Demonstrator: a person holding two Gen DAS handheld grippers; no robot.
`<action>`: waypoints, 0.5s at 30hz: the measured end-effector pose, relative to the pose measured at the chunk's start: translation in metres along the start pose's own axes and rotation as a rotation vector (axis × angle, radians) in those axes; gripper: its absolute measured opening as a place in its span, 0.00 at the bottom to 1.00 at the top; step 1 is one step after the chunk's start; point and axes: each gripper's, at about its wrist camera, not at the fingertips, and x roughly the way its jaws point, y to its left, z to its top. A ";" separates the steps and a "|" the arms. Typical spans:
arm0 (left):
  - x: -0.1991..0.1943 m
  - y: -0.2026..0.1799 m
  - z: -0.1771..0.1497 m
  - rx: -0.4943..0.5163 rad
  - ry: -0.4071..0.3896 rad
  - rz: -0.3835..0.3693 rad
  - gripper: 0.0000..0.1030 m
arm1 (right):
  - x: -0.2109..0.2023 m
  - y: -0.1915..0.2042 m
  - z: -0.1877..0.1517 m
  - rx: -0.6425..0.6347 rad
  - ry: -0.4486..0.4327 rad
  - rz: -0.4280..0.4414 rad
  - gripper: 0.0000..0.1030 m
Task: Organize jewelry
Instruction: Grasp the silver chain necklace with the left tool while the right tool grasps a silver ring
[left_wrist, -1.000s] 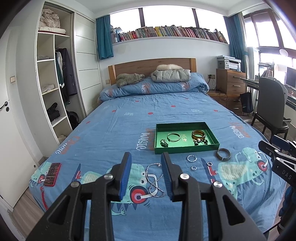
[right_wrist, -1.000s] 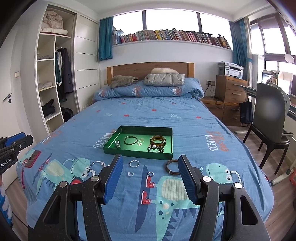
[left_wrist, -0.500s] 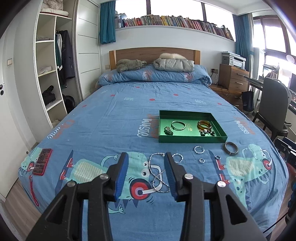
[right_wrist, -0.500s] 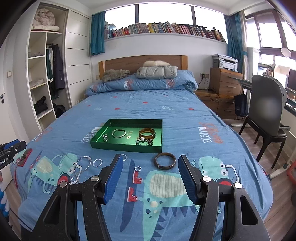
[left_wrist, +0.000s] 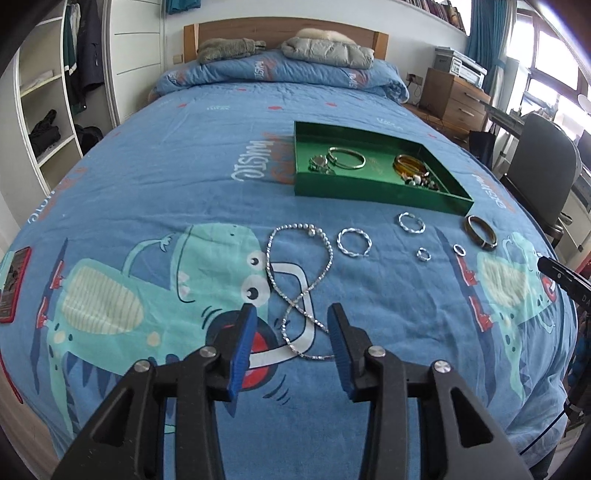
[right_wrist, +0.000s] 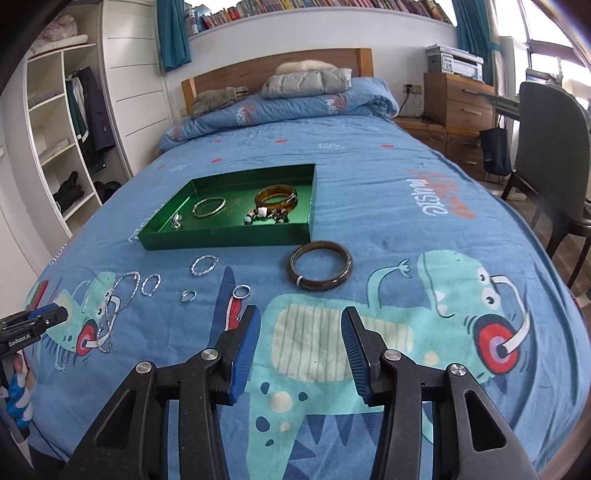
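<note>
Both grippers have dropped toward the bed since the earlier frames, so the jewelry now looms larger in each view. The left gripper (left_wrist: 291, 332) has opened a little further over the last second; its jaws stand apart and grip nothing, with the near loop of the silver chain necklace (left_wrist: 295, 280) lying on the blue duvet (left_wrist: 184, 184) between them. Right of the necklace lie a twisted silver ring (left_wrist: 354, 242), a second silver hoop (left_wrist: 411, 222), two small rings (left_wrist: 423, 254) and (left_wrist: 459, 249), then the dark brown bangle (left_wrist: 480, 232) near the tray's right corner. The green tray (left_wrist: 369, 192) sits just beyond this row, holding a thin bangle (left_wrist: 346, 158), an amber bangle (left_wrist: 410, 165) and a cluster of beads (left_wrist: 421, 181). The right gripper (right_wrist: 300, 332) has just been closing partway; its jaws are still apart and empty, over the dinosaur print, with the brown bangle lying just beyond them, untouched. A red phone (left_wrist: 13, 284) rests at the duvet's far left edge.
</note>
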 end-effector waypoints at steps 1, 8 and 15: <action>0.008 0.000 0.000 -0.001 0.016 -0.001 0.37 | 0.008 0.002 -0.002 -0.003 0.013 0.017 0.42; 0.053 -0.003 0.005 0.014 0.091 0.004 0.37 | 0.057 0.024 -0.004 -0.044 0.073 0.113 0.39; 0.077 -0.004 0.001 0.019 0.124 0.023 0.37 | 0.100 0.045 0.008 -0.112 0.115 0.146 0.31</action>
